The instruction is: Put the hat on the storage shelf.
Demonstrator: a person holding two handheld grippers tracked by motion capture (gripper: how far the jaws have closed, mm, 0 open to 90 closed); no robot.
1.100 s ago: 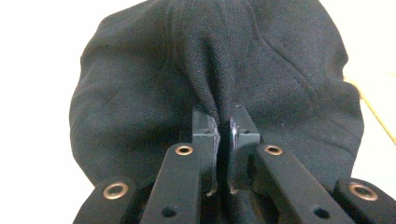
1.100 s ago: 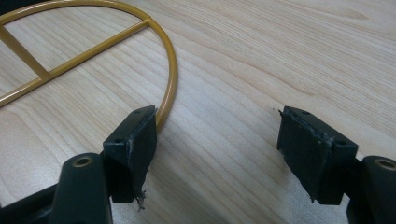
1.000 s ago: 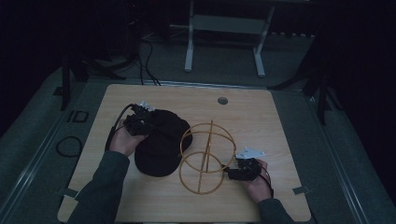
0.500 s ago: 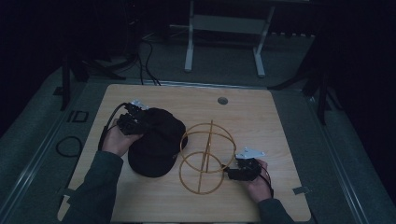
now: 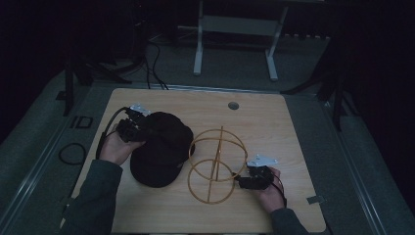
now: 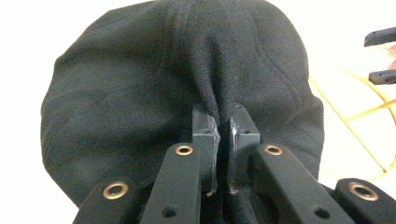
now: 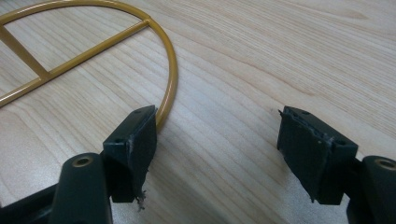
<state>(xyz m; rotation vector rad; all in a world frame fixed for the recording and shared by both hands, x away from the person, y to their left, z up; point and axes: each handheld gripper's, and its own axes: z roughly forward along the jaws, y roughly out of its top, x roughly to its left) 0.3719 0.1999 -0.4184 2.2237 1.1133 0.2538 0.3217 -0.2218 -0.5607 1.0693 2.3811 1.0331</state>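
Observation:
A black cap point(image 5: 159, 152) lies on the left half of the wooden table point(image 5: 274, 122). My left gripper point(image 5: 134, 128) is shut on a fold of the cap's cloth at its left edge; in the left gripper view the cap point(image 6: 177, 74) bunches between the two jaws of my left gripper point(image 6: 223, 128). A gold wire stand point(image 5: 215, 164) made of two rings and an upright post sits just right of the cap. My right gripper point(image 5: 242, 182) stands open at the stand's lower right. In the right gripper view the stand's base ring point(image 7: 169, 70) runs against the left jaw of my right gripper point(image 7: 219, 133).
A small round grommet point(image 5: 233, 105) sits near the table's far edge. Beyond the table stand the white legs of a frame point(image 5: 198, 49) and dark cables on the floor. Bare wood lies to the right of the stand and along the front edge.
My left gripper has pulled the cap a little to the left, away from the stand. My right gripper has stayed in place.

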